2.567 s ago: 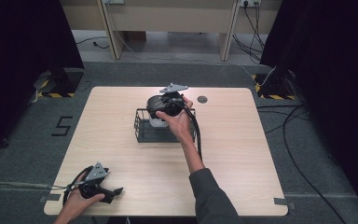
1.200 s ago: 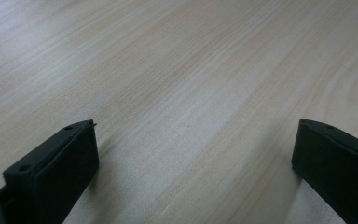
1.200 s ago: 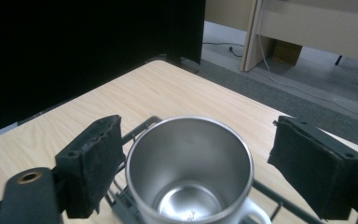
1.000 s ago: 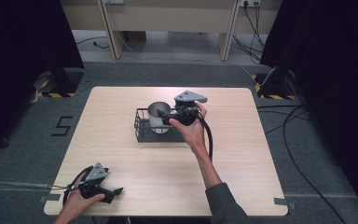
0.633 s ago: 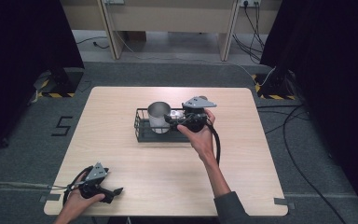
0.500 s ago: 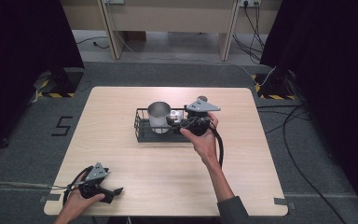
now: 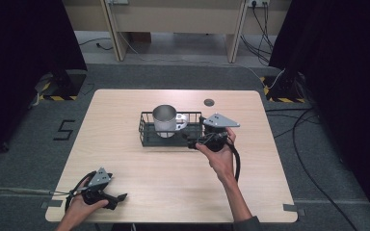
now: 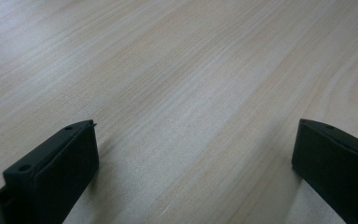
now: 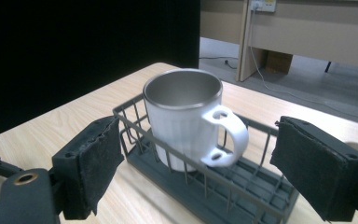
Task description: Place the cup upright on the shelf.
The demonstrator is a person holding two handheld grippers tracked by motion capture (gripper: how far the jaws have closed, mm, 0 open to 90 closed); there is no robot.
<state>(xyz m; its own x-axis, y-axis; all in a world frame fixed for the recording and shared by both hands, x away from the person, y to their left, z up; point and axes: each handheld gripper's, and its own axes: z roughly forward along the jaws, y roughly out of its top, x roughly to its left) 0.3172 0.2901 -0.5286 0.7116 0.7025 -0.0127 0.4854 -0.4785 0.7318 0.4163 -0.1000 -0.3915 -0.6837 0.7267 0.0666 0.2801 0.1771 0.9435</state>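
Resting at the near-left corner of the counter (image 7: 125,103), the left claw (image 7: 118,198) sits on bare wood w/ its jaws spread wide and nothing between them; it hasn't budged across the earlier high views.

Moving right: the dark wire basket (image 7: 147,137) sits mid-counter, and the mug (image 7: 165,120) (white outside, steel inside) stands upright in its left part, handle turned toward the right claw. In the right gripper view the mug (image 9: 184,116) is clearly seated on the basket floor (image 9: 242,186), handle toward the camera.

What changed: approx 2.6 s ago the right hand was over the basket w/ the mug covered by it; a second ago the mug was already showing in the basket, and since then the hand has slid off to the basket's right end.

Now the right claw (image 7: 192,143) is just beside that end, jaws spread, pads bare, nothing pinched. Reads to me as the mug placed and let go; the placing step looks done, the hand backing away.

Far right: a small dark disc (image 7: 208,101) near the back edge, untouched.
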